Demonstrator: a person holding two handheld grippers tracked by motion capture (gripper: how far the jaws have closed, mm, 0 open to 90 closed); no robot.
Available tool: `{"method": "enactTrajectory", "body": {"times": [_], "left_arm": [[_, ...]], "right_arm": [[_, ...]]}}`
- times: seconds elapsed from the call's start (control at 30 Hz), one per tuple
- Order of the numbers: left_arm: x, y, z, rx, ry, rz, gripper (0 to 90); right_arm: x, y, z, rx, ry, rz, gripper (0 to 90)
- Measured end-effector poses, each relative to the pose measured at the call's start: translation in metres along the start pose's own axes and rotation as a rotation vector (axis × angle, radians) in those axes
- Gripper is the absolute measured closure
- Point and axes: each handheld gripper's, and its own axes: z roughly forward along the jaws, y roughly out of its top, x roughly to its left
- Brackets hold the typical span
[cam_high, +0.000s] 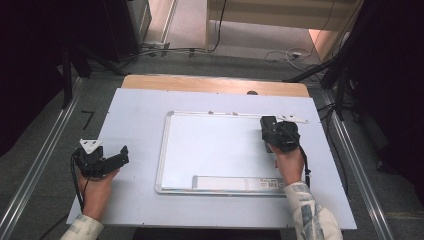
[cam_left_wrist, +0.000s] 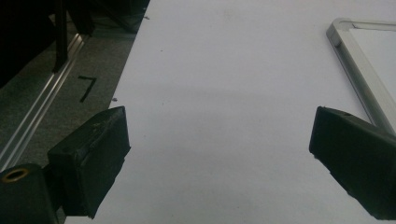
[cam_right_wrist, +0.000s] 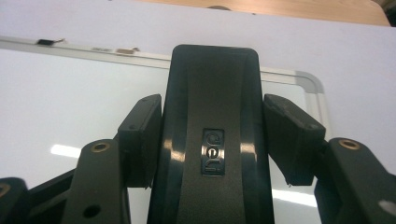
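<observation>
Your right gripper (cam_right_wrist: 212, 140) clamps a black eraser (cam_right_wrist: 212, 116) over the whiteboard's (cam_high: 210, 150) far corner. Your left gripper (cam_left_wrist: 219, 154) rests released beside the board

Two black hand-held claws, left claw (cam_high: 123, 152) topped by a grey triangular plate, brass-ringed screw holes, trailing black cables, pale patterned sleeves worn.

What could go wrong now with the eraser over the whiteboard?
The right gripper clamps the black eraser only by its sides, so pressing hard could twist it loose. It sits near the whiteboard top right corner, so a stroke might catch the frame. The unheld board could slide on the table.
</observation>
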Motion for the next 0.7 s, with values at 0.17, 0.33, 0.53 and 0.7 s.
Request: {"method": "enactTrajectory", "body": {"times": [0.17,0.33,0.53,0.7], "left_arm": [[0.0,0.0,0.0,0.003,0.0,0.003,5.5],[0.0,0.0,0.0,0.005,0.002,0.003,5.5],[-0.001,0.0,0.0,0.005,0.0,0.005,5.5],[0.0,0.0,0.001,0.008,0.002,0.004,5.5]], "right_arm": [[-0.017,0.001,0.012,0.014,-0.045,0.031,38.4],[-0.031,0.0,0.023,0.037,-0.07,0.049,38.4],[-0.036,0.0,0.034,0.056,-0.087,0.022,38.3],[-0.039,-0.002,0.044,0.08,-0.082,0.033,38.3]]}}
